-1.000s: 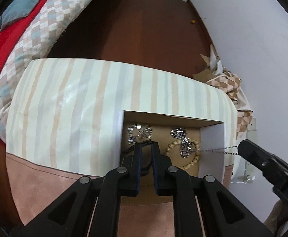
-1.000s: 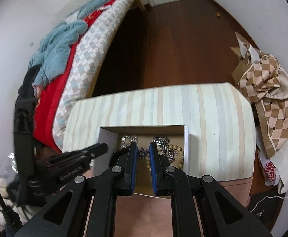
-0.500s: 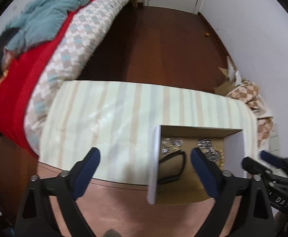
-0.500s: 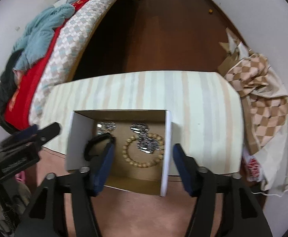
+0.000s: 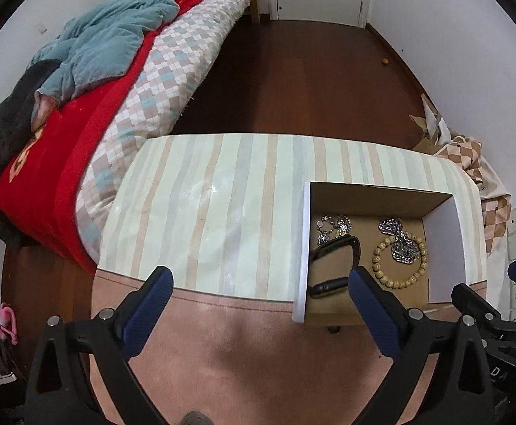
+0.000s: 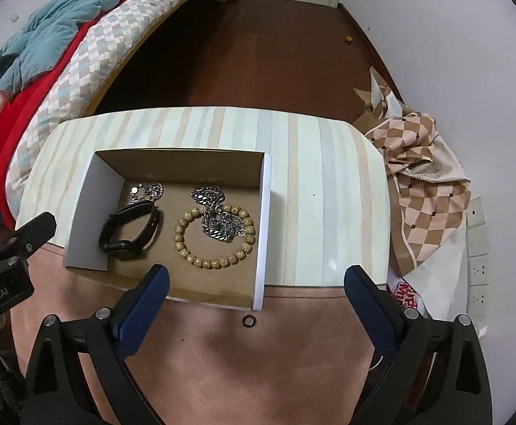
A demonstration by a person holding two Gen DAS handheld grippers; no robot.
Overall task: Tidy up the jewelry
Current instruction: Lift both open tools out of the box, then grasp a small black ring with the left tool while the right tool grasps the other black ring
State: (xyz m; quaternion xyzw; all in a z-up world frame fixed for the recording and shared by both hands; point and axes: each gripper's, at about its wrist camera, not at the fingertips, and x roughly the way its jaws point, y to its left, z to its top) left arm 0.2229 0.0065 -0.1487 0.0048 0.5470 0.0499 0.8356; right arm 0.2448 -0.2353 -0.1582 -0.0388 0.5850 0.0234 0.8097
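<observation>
Hovering released above the table [image 6: 328,177], both claws, left [image 5: 259,297] and right [image 6: 256,294], leave the jewelry inside the box [image 6: 263,212], seemingly sorted.

Matt cardboard box [image 6: 263,212]; shiny metal chain [image 6: 215,217], wooden-looking beads [image 6: 187,214] (glossy striped tabletop [image 6: 314,184]).

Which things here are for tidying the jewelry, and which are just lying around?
For the job:
box
bead bracelet
silver chain
black band
small silver piece
small black ring

Lying around:
bed
blue blanket
checked cloth
</observation>
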